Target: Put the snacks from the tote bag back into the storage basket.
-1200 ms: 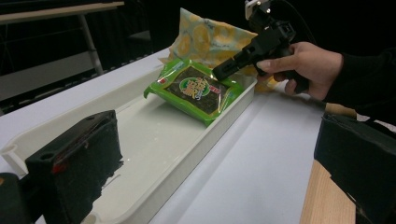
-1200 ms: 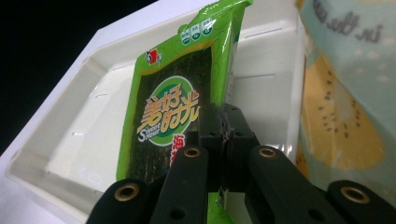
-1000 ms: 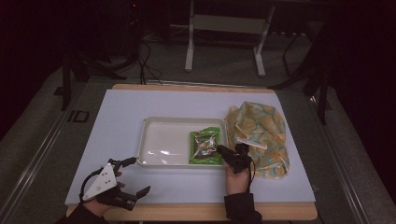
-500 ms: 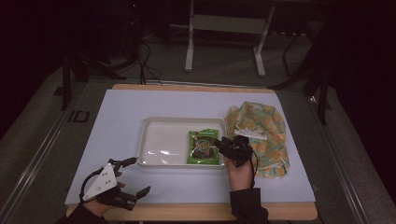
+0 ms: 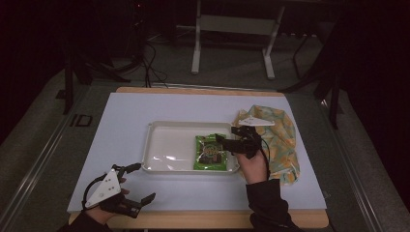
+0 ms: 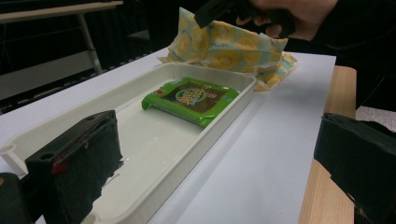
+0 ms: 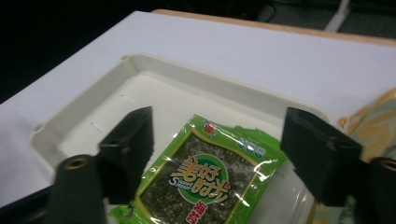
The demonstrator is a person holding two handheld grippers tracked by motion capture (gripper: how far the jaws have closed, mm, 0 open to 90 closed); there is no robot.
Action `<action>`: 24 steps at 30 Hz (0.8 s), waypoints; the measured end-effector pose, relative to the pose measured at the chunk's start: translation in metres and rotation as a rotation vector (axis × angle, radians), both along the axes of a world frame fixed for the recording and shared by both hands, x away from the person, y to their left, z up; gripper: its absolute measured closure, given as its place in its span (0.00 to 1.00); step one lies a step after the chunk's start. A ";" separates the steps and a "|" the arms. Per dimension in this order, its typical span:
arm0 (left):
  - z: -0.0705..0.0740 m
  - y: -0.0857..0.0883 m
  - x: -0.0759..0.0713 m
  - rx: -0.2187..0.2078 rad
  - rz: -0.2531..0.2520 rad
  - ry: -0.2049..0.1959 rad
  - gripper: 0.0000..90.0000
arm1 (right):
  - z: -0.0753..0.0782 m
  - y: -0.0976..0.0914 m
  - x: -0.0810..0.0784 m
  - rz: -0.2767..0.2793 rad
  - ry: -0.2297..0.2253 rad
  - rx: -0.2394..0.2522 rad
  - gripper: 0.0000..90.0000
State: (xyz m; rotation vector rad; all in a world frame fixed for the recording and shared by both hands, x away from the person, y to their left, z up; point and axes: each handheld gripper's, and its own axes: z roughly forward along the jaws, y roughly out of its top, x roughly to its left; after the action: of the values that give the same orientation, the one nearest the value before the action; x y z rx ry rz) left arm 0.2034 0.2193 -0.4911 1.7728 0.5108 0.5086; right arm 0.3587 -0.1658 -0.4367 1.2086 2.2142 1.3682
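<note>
A wooden table (image 5: 290, 220) is covered by a white sheet (image 5: 125, 121). A yellow-patterned cloth bag (image 5: 283, 140) is laid at the sheet's right side, touching the right end of a white tray (image 5: 169, 145) set near the middle. A green snack packet (image 5: 210, 152) is seen lying flat in the tray's right end. The right gripper (image 5: 231, 137) is held above the tray's right edge, its jaws spread wide over the packet and gripping nothing. The left gripper (image 5: 140, 181) is held near the sheet's front left edge, jaws wide apart and empty.
</note>
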 end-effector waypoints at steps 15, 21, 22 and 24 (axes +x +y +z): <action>-0.001 -0.001 0.000 -0.001 0.002 0.004 0.01 | 0.024 -0.042 -0.007 0.098 -0.107 -0.010 0.17; -0.001 -0.001 0.001 0.001 0.002 0.006 0.01 | 0.031 -0.061 -0.013 0.108 -0.136 -0.024 0.17; -0.001 -0.001 0.001 0.003 0.002 0.006 0.01 | 0.032 -0.072 -0.016 0.090 -0.141 -0.014 0.17; -0.001 -0.001 0.001 0.004 0.002 0.006 0.01 | 0.032 -0.075 -0.017 0.086 -0.145 -0.008 0.17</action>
State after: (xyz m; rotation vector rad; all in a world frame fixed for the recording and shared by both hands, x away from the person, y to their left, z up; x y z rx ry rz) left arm 0.2043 0.2184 -0.4919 1.7784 0.5159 0.5058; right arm 0.3417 -0.2406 -0.4043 0.9879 2.1909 1.4293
